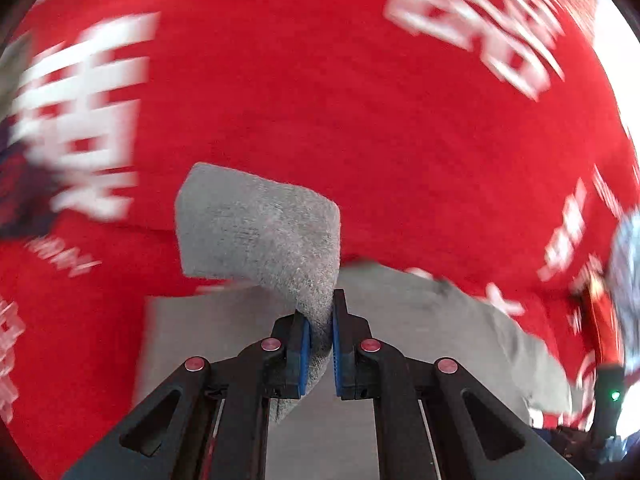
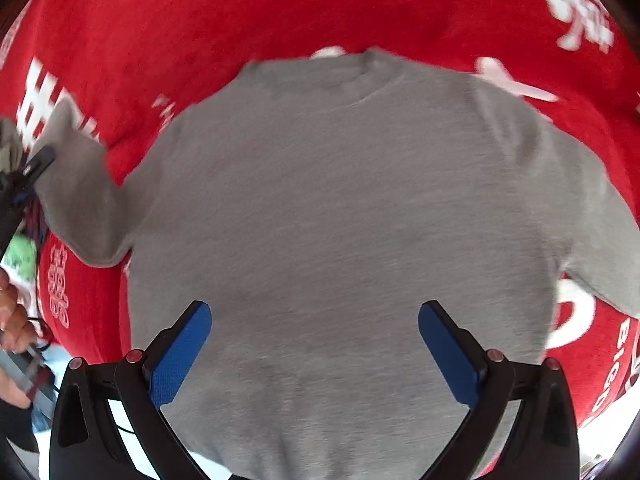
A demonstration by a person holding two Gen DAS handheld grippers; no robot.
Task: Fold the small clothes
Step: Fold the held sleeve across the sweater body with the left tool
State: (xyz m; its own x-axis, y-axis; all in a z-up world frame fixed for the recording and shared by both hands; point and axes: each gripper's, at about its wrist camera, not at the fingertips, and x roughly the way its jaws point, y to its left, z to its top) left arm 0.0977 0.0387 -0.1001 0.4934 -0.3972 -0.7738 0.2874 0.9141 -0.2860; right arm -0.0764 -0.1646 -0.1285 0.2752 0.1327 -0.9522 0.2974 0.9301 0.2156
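Note:
A small grey long-sleeved sweater (image 2: 340,208) lies flat on a red cloth (image 2: 200,20), neck at the far side. My left gripper (image 1: 320,340) is shut on the cuff end of its left sleeve (image 1: 260,224) and holds it lifted above the cloth; the sweater's body (image 1: 400,312) shows below it. In the right wrist view the left gripper (image 2: 36,168) shows at the left edge, at that sleeve. My right gripper (image 2: 314,316) is open and empty, hovering over the sweater's lower body.
The red cloth (image 1: 320,80) with white printed characters covers the whole work surface. A person's hand (image 2: 12,320) and some clutter show at the left edge of the right wrist view. A device with a green light (image 1: 614,394) stands at the right edge.

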